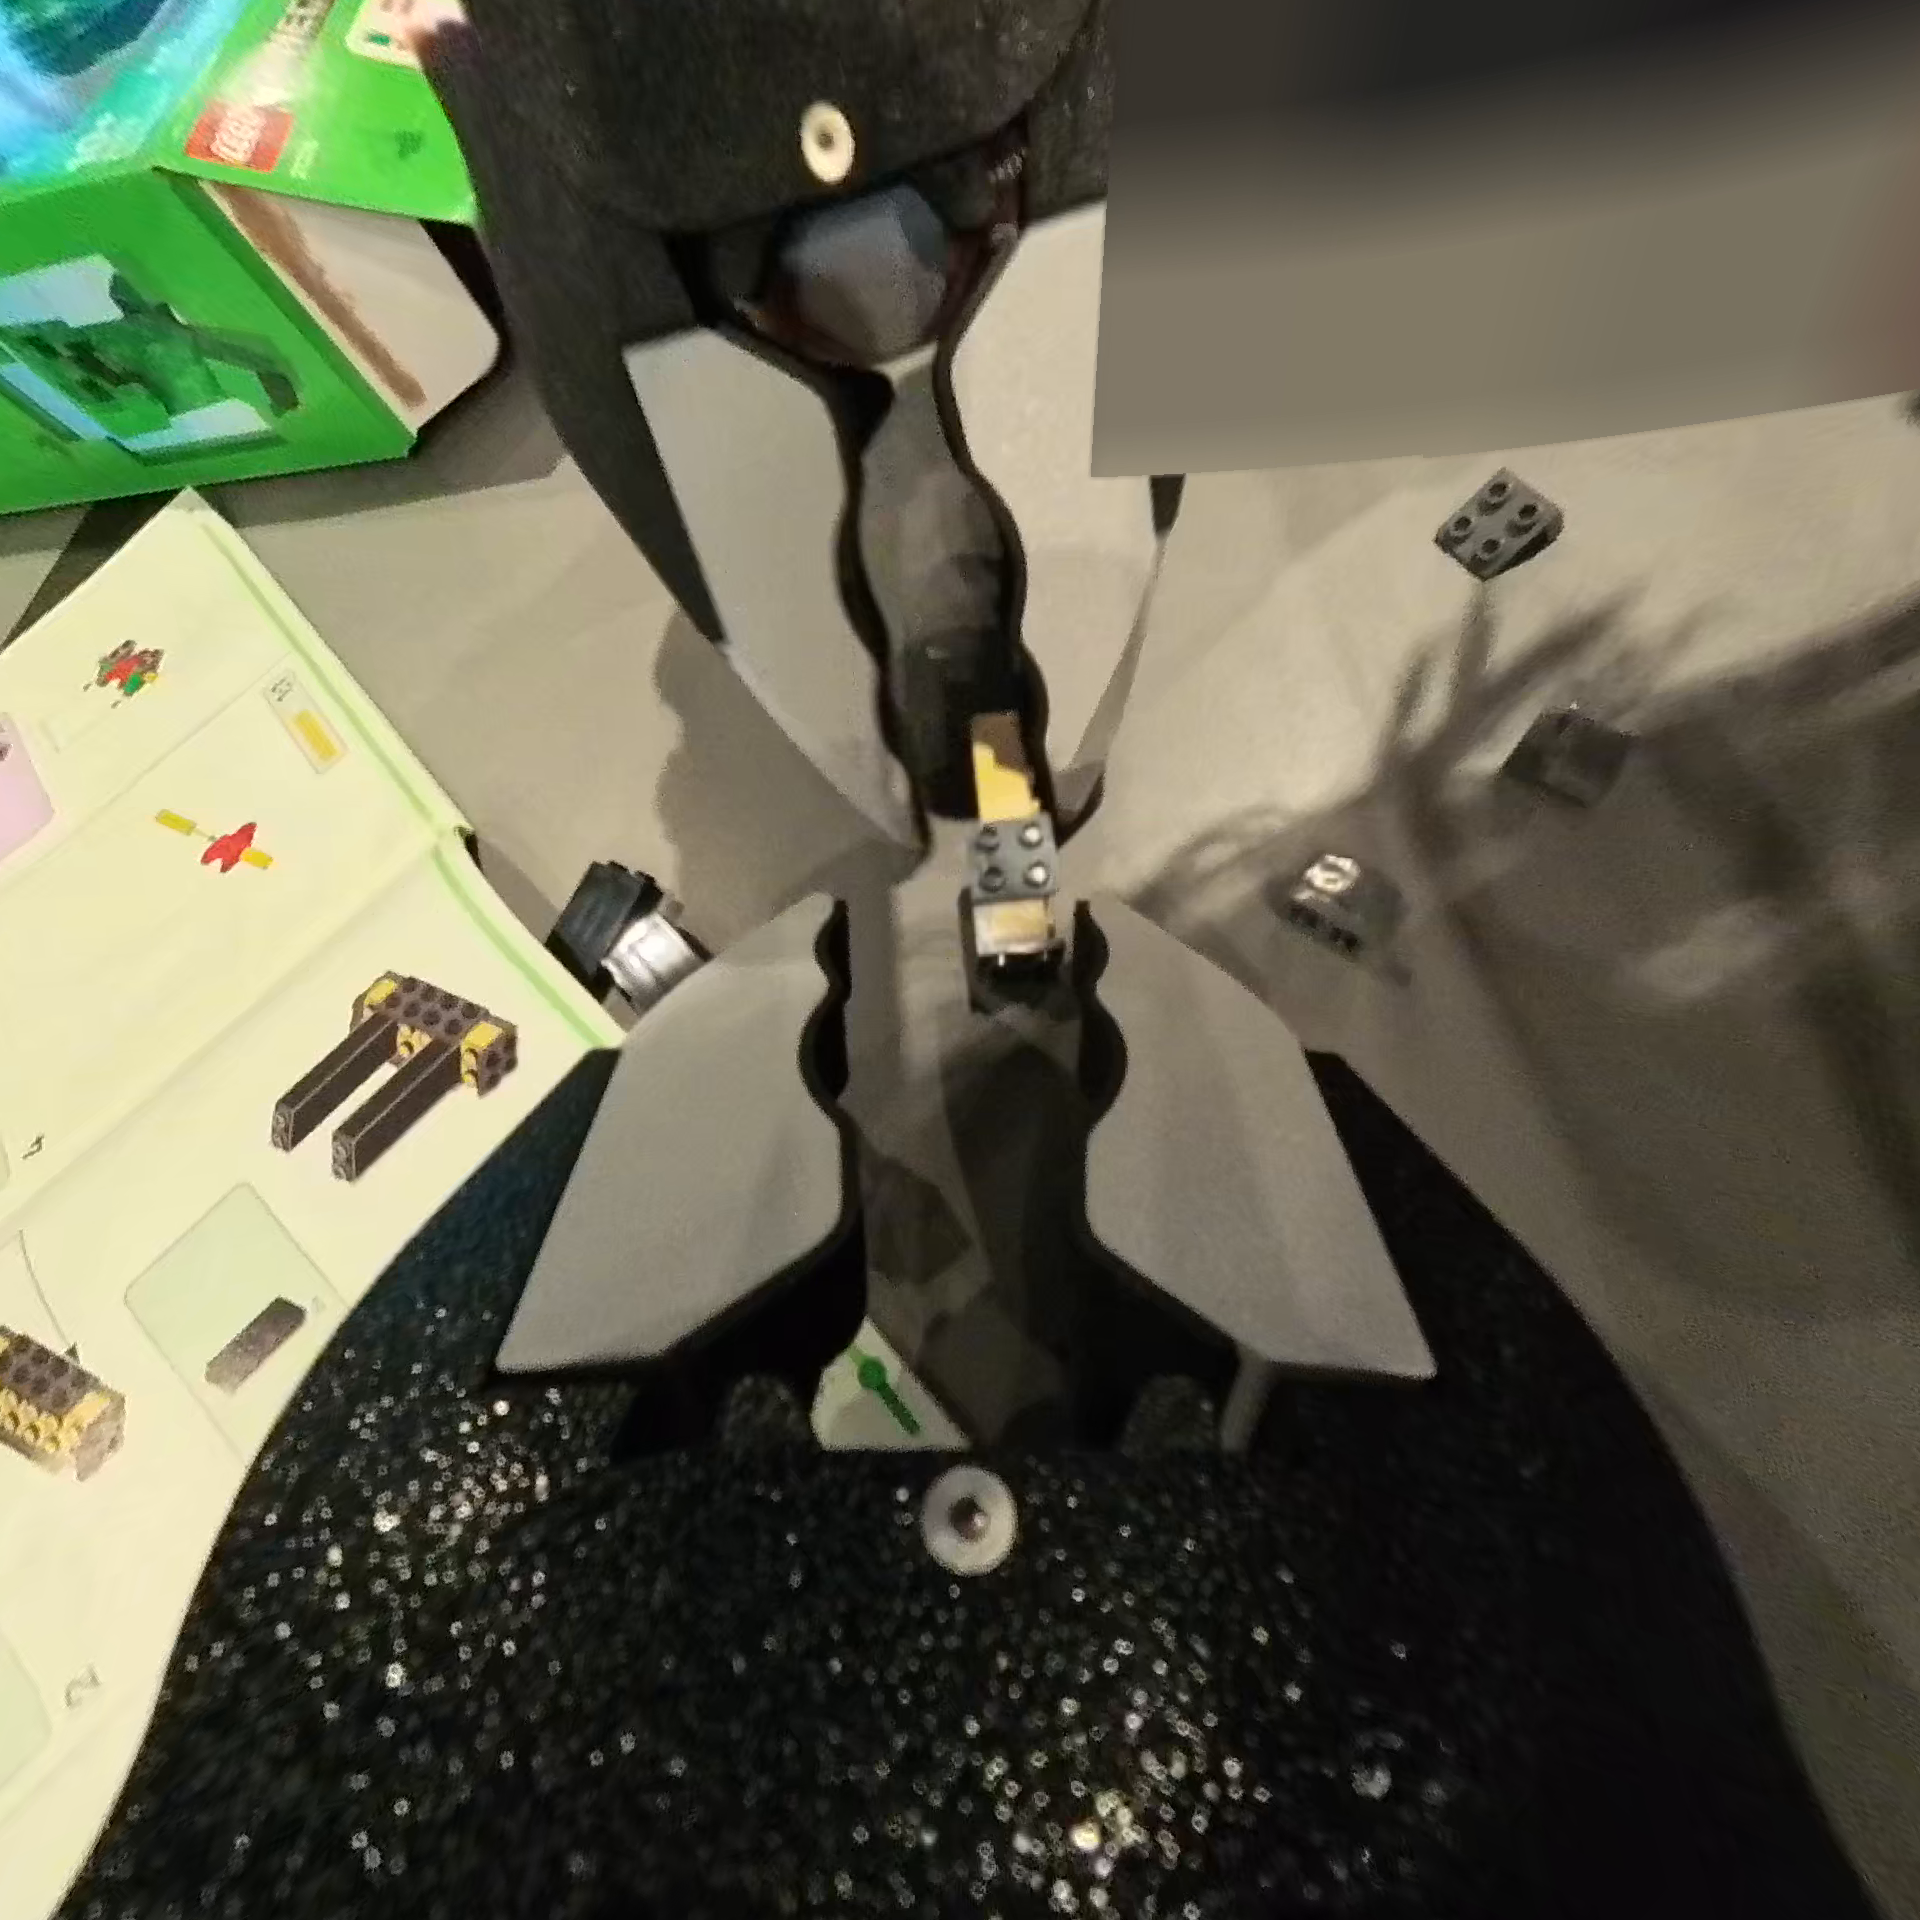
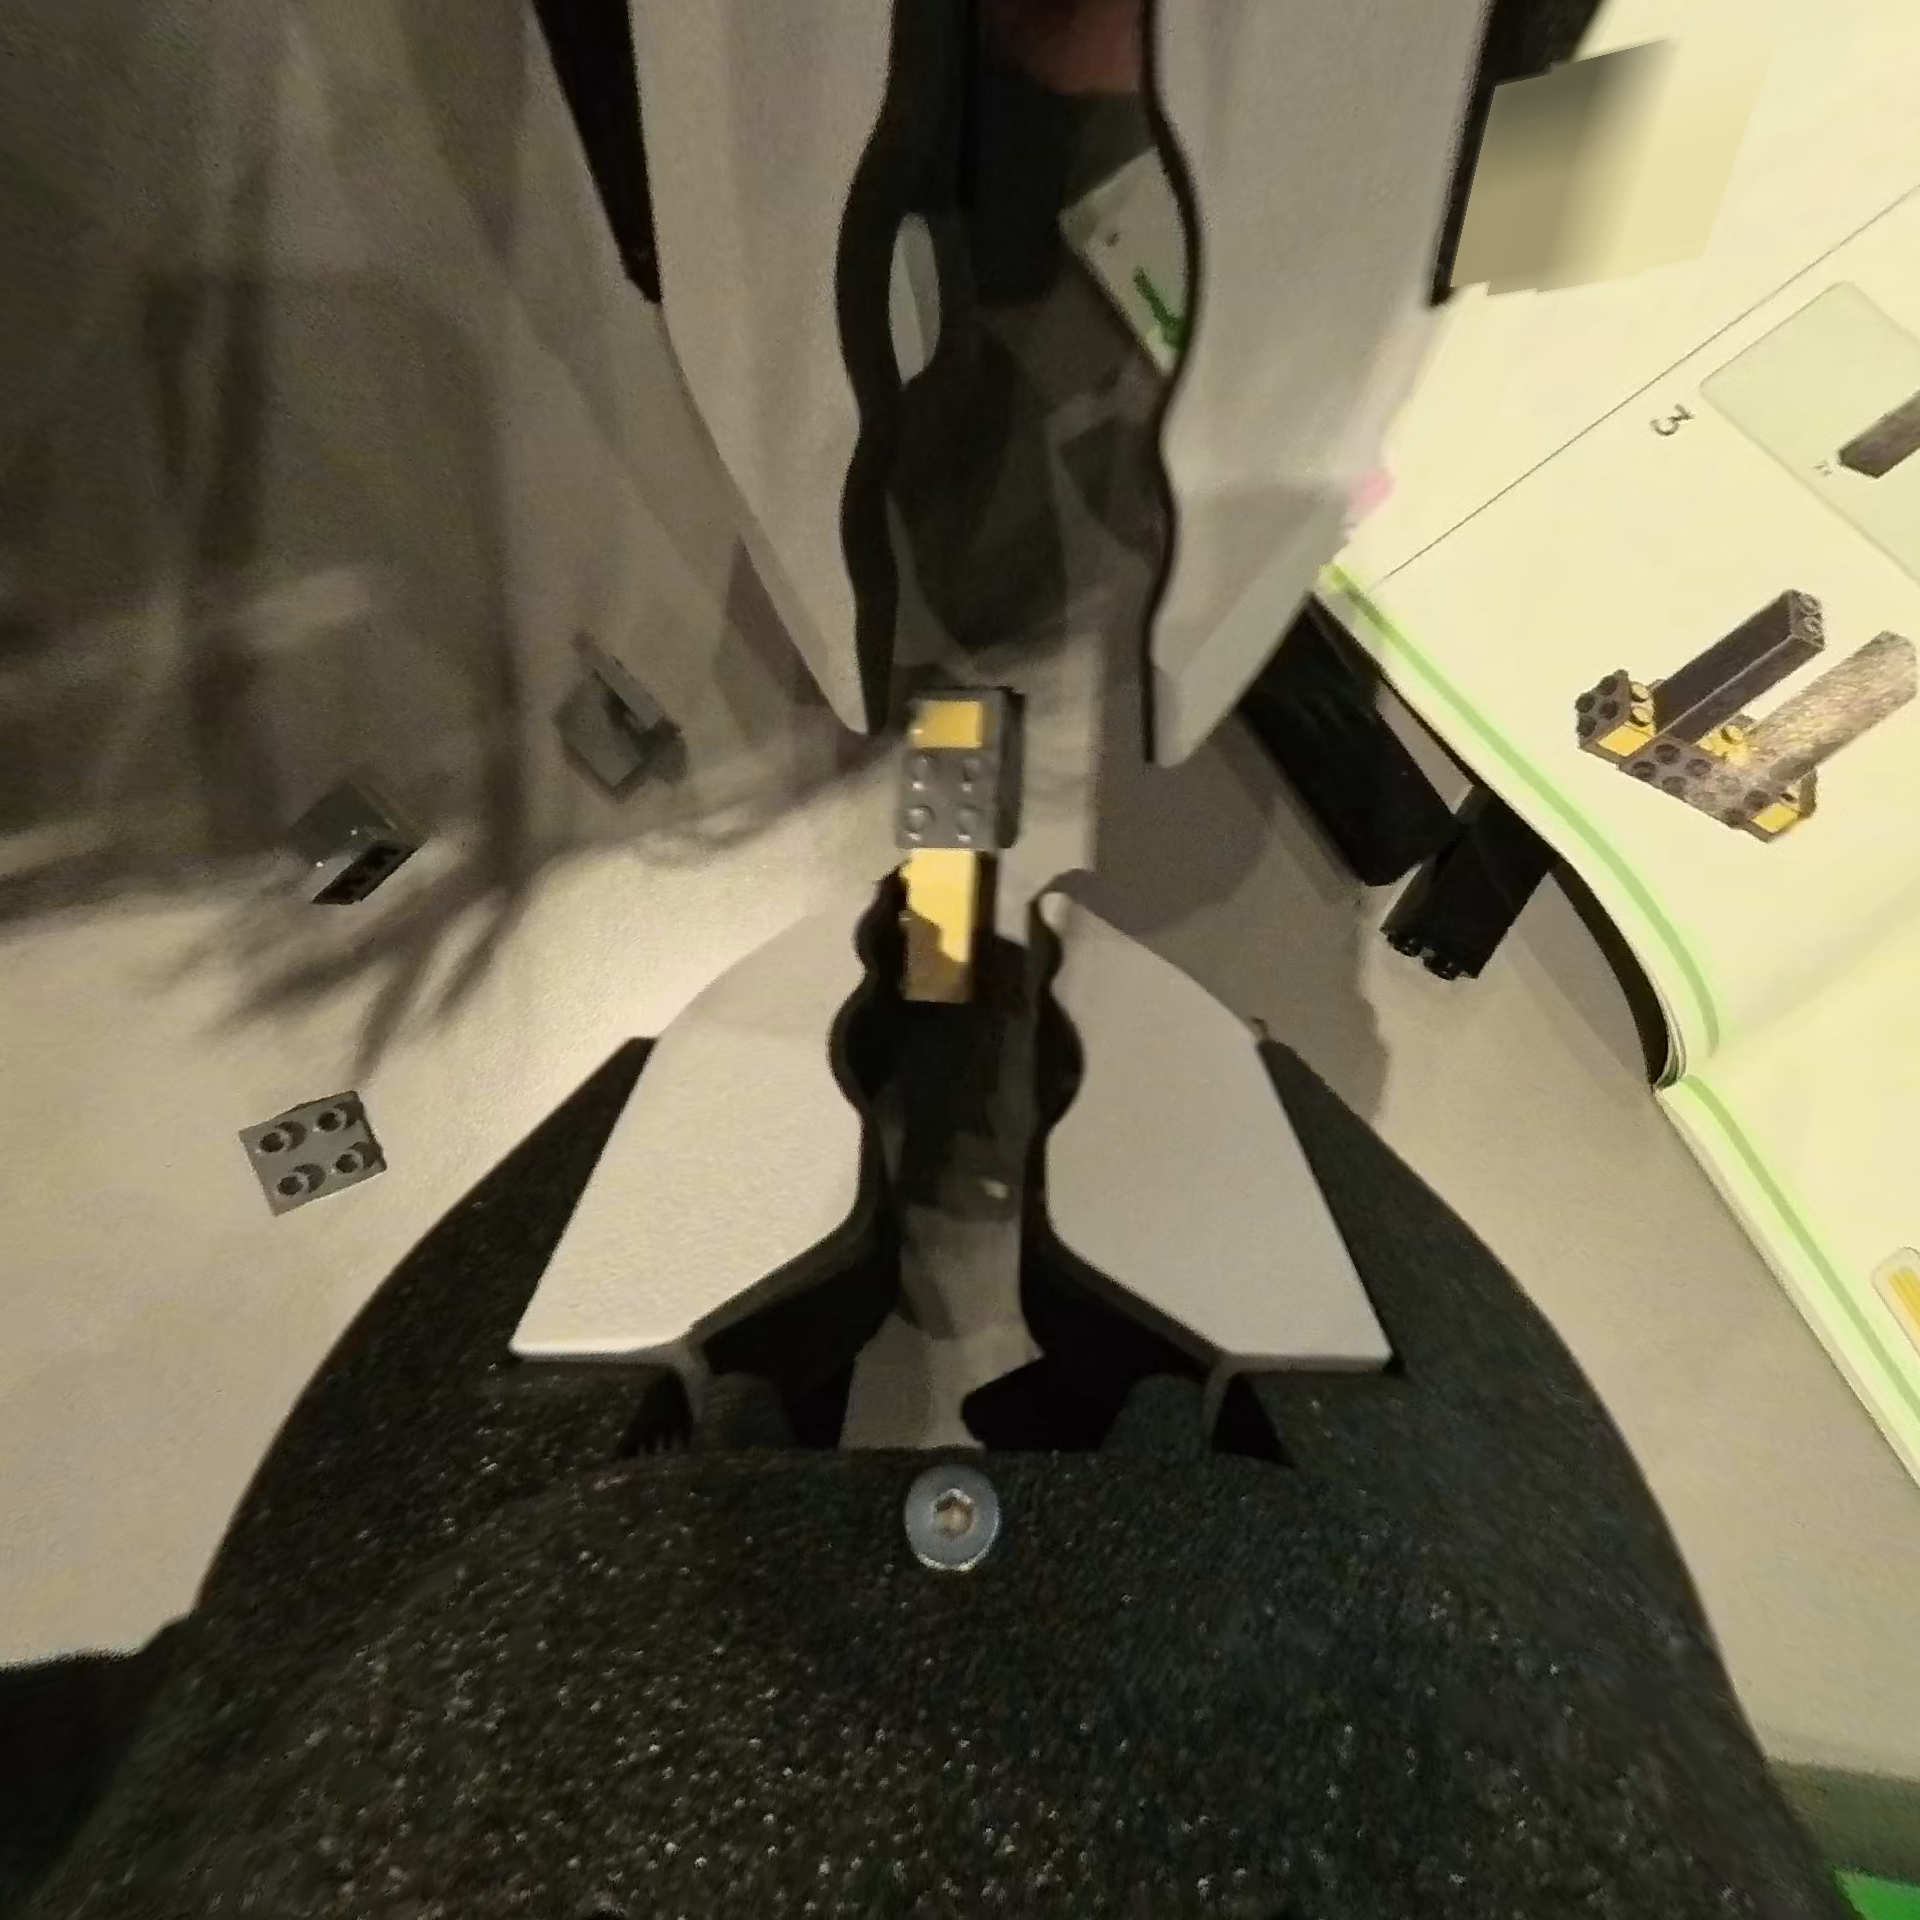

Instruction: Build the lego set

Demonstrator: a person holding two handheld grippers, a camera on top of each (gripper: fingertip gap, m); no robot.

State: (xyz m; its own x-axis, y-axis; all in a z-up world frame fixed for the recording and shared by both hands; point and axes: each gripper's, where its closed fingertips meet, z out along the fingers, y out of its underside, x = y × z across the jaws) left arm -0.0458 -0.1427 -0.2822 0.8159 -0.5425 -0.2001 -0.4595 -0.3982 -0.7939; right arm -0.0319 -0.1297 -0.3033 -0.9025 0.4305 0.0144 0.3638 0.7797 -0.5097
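A small lego assembly, a dark grey 2x2 plate (image 1: 1013, 881) with yellow pieces at both ends, hangs above the table between the two grippers, which face each other tip to tip. My right gripper (image 2: 961, 896) is shut on the yellow end (image 2: 940, 935); it enters the left wrist view from the top (image 1: 987, 821). My left gripper (image 1: 961, 920) is open around the other end, which sits against its right finger, with table showing on the other side. In the right wrist view the left gripper (image 2: 1008, 732) comes from the top, and the plate (image 2: 951, 795) is in the middle.
An open instruction booklet (image 1: 208, 935) (image 2: 1662, 644) lies beside the grippers, with a long black brick piece (image 1: 623, 925) (image 2: 1455, 883) at its edge. A green lego box (image 1: 208, 312) stands behind. A loose grey 2x2 plate (image 1: 1496, 520) (image 2: 312, 1148) and small dark bricks (image 1: 1564, 758) (image 2: 358, 842) lie on the table. My two grippers' fingertips are within a few centimetres of each other. Between my left fingertips and the long black brick piece (image 1: 623, 925) there is roughly 6 cm.
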